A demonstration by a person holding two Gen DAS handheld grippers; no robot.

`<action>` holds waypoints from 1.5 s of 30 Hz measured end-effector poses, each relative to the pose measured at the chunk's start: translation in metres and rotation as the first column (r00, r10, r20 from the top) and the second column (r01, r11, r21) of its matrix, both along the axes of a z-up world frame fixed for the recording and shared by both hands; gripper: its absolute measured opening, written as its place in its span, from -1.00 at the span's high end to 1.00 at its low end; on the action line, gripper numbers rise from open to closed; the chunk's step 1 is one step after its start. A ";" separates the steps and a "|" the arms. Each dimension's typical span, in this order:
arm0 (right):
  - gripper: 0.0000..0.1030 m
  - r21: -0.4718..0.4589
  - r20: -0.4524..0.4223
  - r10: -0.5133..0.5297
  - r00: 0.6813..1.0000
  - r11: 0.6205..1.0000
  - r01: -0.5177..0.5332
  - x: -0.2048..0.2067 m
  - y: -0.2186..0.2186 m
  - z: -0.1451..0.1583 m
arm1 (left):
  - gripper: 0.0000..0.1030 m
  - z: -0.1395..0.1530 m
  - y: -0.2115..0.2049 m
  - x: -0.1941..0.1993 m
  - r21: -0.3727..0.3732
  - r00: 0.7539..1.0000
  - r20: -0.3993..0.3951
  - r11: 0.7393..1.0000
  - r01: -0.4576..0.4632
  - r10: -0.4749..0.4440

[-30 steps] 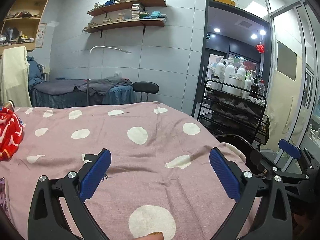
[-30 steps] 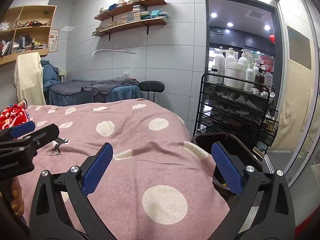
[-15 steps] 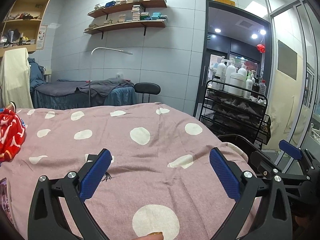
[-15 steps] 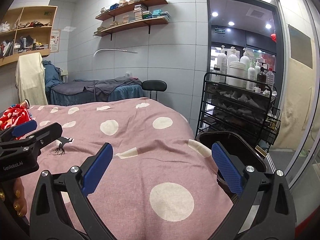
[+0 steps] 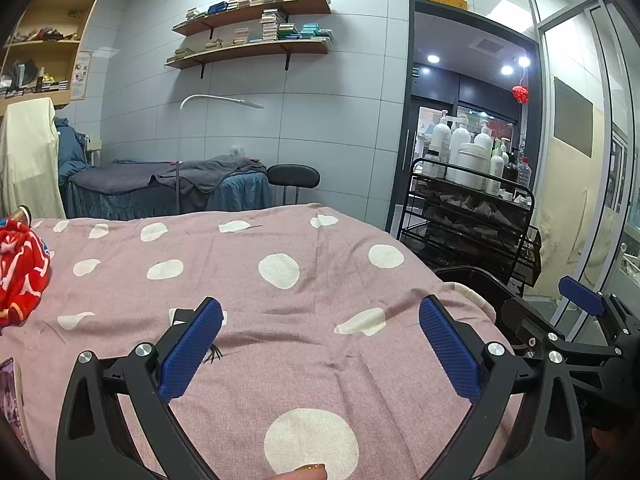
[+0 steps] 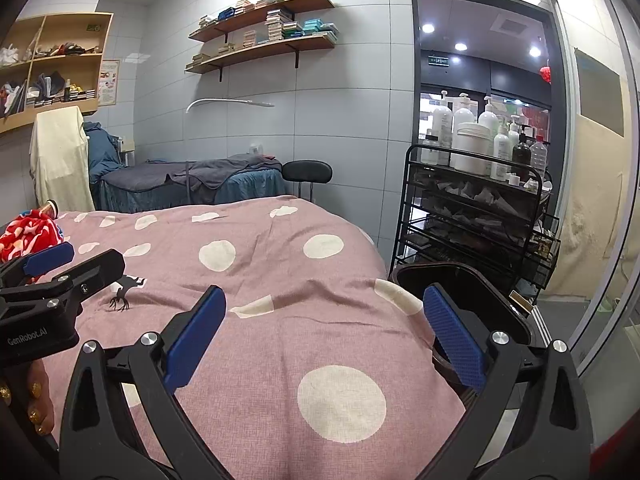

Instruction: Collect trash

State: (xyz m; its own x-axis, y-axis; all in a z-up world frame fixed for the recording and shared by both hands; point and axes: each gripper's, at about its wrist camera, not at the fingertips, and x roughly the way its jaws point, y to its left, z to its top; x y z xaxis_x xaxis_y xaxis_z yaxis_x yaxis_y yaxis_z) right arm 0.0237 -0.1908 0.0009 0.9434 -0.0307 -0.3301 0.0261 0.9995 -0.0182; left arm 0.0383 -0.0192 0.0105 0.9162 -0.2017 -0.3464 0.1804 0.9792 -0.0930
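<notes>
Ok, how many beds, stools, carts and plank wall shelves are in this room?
Beds: 2, pink dotted bed and grey bed
Stools: 1, black stool
Carts: 1, black cart
Plank shelves: 2, upper shelf and lower shelf
Total: 6

Gaping tongs [image 5: 320, 344] above spotted bedspread [image 5: 280, 288]

Bedspread [image 5: 304, 304]: matt woven cloth, pink with white dots, slightly creased. Left gripper [image 5: 320, 354] and right gripper [image 6: 325, 336]: matt black plastic frames, blue pads with a fine knurled texture, bright metal screw heads. Beside the bedspread's right edge, bin [image 6: 496, 300] was glossy dark plastic. Past it, cart [image 6: 472, 208] was thin black metal wire, carrying smooth white plastic bottles [image 6: 468, 140]. Behind the bedspread: glossy tiled wall [image 5: 320, 120], wooden shelves [image 5: 248, 50].
</notes>
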 end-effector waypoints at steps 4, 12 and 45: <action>-0.90 0.001 -0.001 0.000 1.000 1.000 0.000 0.000 0.000 0.001 | -0.90 0.000 0.000 0.000 0.003 1.000 0.001 1.000 0.000 0.000; -0.90 0.006 -0.006 -0.003 1.000 1.000 0.003 0.000 -0.002 0.001 | -0.90 0.000 0.000 0.000 0.006 1.000 0.000 1.000 0.002 -0.002; -0.90 0.016 -0.012 -0.019 1.000 1.000 0.019 0.001 -0.007 0.001 | -0.90 0.001 0.002 0.005 0.015 1.000 -0.009 1.000 0.025 -0.024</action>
